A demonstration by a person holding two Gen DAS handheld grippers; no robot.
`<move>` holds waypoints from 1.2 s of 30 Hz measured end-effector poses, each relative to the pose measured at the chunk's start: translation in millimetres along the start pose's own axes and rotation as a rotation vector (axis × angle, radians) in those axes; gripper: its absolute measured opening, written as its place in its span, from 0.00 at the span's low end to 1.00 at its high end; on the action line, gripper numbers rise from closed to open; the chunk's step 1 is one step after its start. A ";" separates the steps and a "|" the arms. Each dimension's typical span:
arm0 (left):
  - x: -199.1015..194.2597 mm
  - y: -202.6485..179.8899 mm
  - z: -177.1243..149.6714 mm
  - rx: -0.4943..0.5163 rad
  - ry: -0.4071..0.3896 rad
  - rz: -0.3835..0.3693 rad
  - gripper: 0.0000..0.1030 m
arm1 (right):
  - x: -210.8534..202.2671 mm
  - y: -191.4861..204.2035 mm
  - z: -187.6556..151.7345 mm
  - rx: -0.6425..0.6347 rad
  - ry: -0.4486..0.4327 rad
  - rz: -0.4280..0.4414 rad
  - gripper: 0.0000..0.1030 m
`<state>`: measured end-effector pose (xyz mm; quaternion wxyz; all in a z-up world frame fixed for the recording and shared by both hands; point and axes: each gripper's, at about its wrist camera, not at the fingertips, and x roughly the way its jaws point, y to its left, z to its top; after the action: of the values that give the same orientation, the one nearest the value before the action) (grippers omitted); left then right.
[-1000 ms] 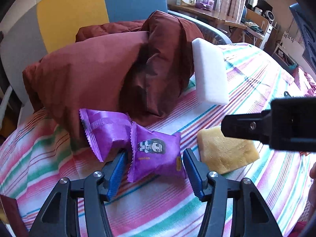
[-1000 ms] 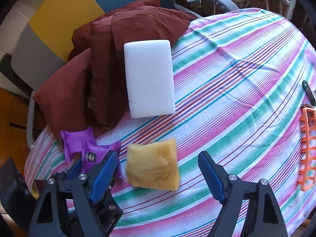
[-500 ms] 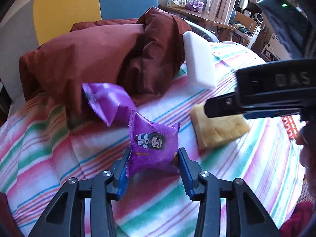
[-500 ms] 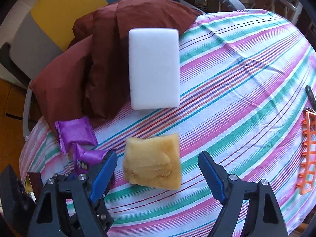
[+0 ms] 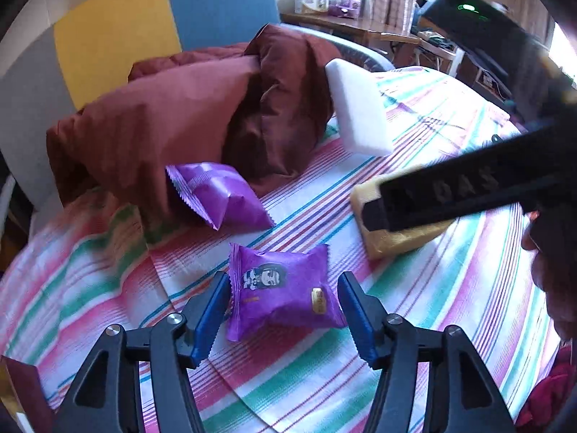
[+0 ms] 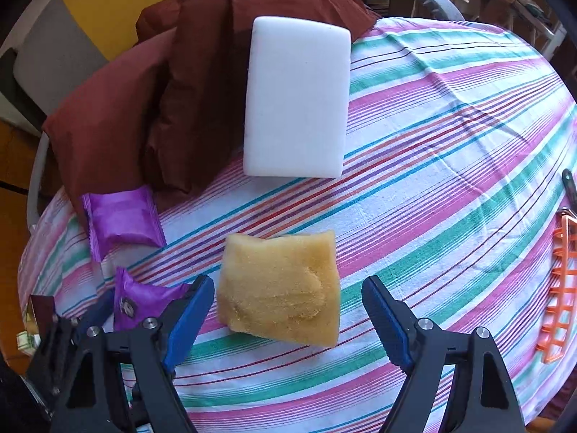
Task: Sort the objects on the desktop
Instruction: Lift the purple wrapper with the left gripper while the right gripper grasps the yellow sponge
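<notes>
A purple snack packet with a printed figure (image 5: 281, 292) lies flat on the striped tablecloth (image 5: 432, 306). My left gripper (image 5: 283, 278) straddles it; its jaws are opening and the blue pads stand clear of both packet edges. A second purple packet (image 5: 220, 195) rests against a maroon cushion (image 5: 162, 119). My right gripper (image 6: 288, 288) is open around a yellow sponge (image 6: 281, 285) on the cloth, pads not touching it. A white foam block (image 6: 295, 101) leans on the cushion beyond. In the left wrist view the right tool's black body (image 5: 450, 195) covers part of the yellow sponge (image 5: 396, 241).
An orange plastic rack (image 6: 559, 288) and a dark handle (image 6: 569, 184) lie at the table's right edge. A chair with yellow and blue panels (image 5: 119, 32) stands behind the cushion. A person's hand (image 5: 551, 281) shows at the right.
The left gripper shut on the printed packet, drew it away from the other packet, then opened, leaving it on the cloth. The right gripper came closer over the yellow sponge.
</notes>
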<state>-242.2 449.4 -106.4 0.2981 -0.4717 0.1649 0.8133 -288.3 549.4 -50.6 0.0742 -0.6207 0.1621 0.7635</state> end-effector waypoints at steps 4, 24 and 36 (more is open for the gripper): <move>12.8 8.9 1.1 -0.037 0.011 -0.014 0.60 | 2.0 9.6 0.8 -0.037 0.000 -0.018 0.75; 17.5 12.1 5.8 -0.029 0.020 0.019 0.71 | 0.3 42.6 9.1 -0.075 -0.017 -0.024 0.69; 8.2 17.8 3.2 -0.062 0.011 0.057 0.54 | -7.1 69.8 14.6 -0.157 -0.040 -0.041 0.53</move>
<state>-258.9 440.2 -112.0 0.2592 -0.4804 0.1543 0.8236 -322.2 489.7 -30.2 0.0442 -0.6124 0.0876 0.7844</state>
